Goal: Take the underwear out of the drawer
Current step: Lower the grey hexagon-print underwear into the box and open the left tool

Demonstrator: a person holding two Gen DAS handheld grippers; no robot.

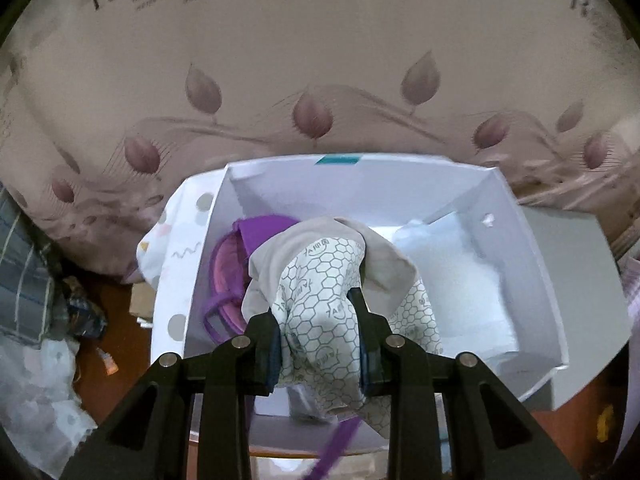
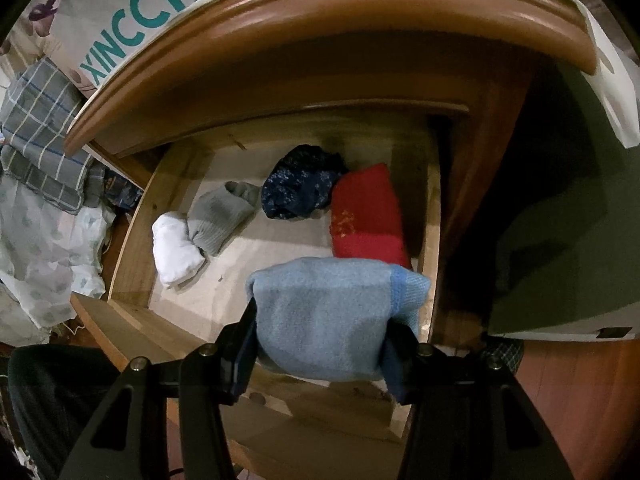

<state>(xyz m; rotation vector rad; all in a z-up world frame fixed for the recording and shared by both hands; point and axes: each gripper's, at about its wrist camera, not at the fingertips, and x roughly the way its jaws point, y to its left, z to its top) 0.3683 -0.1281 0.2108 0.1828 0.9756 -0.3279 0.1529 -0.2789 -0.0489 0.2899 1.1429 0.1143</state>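
Note:
My left gripper is shut on grey underwear with a honeycomb-print lining, held above a white box. Inside the box lie a purple bra and pale blue cloth. In the right wrist view, my right gripper is shut on a light blue folded garment over the open wooden drawer. On the drawer floor lie a white roll, a grey sock, a dark blue patterned bundle and a red folded piece.
A bedsheet with a leaf print fills the background behind the box. Checked grey cloth and spotted white fabric pile up left of the drawer. A shoe box lid lies on the brown cabinet top.

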